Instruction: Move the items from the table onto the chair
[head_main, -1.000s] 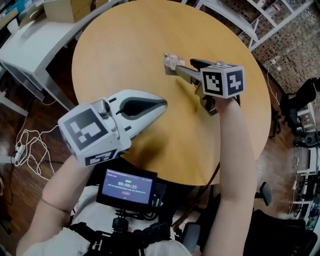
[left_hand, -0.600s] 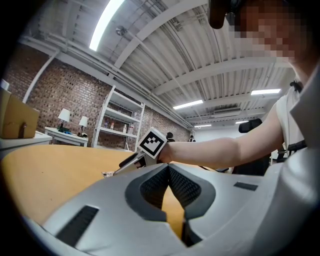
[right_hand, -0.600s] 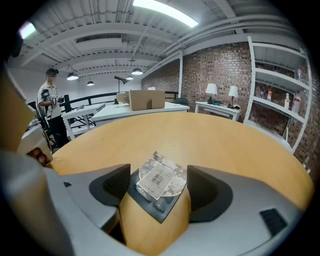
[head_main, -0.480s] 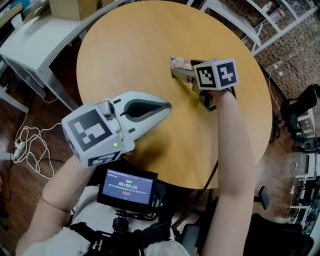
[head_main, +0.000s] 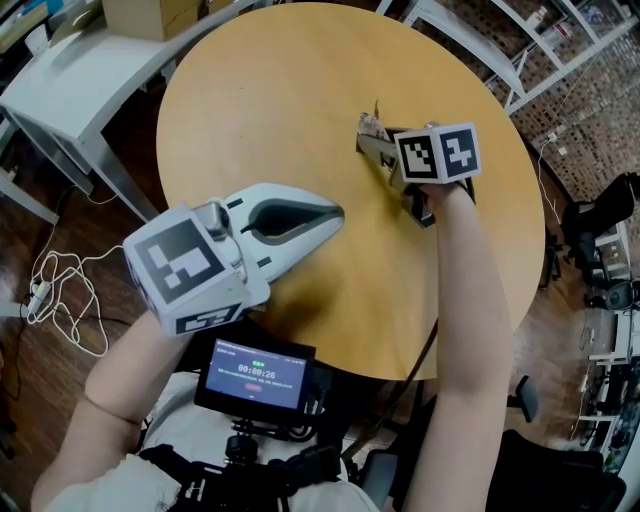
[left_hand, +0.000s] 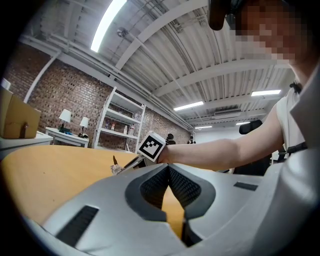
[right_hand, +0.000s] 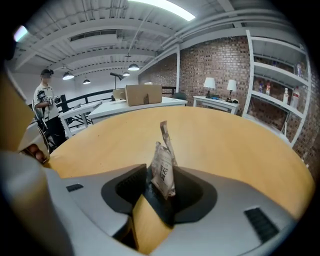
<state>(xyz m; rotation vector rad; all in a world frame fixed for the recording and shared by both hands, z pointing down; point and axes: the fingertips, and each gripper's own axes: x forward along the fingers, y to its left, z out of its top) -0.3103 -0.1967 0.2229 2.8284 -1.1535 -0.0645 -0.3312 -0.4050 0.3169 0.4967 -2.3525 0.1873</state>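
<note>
The right gripper, jaws just closing, pinches 1 small packet upright on the round table; the left gripper hovers, jaws pressed together, holding nothing.

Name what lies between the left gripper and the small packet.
Nothing: only bare tabletop separates the left gripper from the packet, seen in the head view.

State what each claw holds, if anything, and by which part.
The right claw, jaws just closing, pinches the small packet by its lower end. The left claw is shut and empty.
</note>
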